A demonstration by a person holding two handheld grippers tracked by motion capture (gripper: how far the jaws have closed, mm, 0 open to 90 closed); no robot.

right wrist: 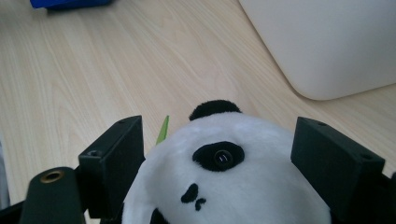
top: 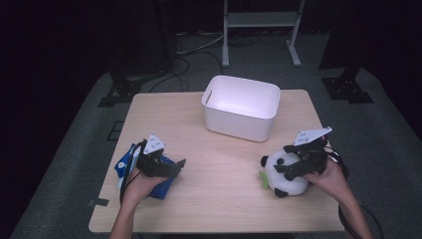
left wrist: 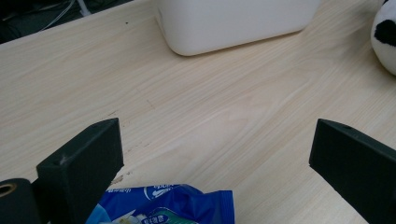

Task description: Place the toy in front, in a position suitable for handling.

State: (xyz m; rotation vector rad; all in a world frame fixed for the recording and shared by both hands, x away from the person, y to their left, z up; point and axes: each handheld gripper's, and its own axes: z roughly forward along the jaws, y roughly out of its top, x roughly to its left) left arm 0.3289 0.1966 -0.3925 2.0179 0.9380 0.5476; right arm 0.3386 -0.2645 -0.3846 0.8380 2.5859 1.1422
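A plush panda point(top: 286, 181) lies on the right side of the wooden table point(top: 219, 184). My right gripper point(top: 283, 159) hangs over it, open. In the right gripper view the panda's head point(right wrist: 233, 186) sits between the two black jaws, which stand close along its sides without squeezing the plush. A blue snack packet point(top: 124, 164) lies at the table's left edge. My left gripper point(top: 176, 169) rests over the packet with its jaws wide apart, pointing toward the table's middle. In the left gripper view the packet's corner point(left wrist: 177, 205) shows low between the jaws of that gripper point(left wrist: 215, 163).
A white plastic bin point(top: 239, 124) stands at the far middle of the table, its inside bare; its wall is seen ahead in the left gripper view point(left wrist: 233, 23) and in the right gripper view point(right wrist: 327, 42). Bare wood lies between the two grippers. A white rack stands on the floor behind.
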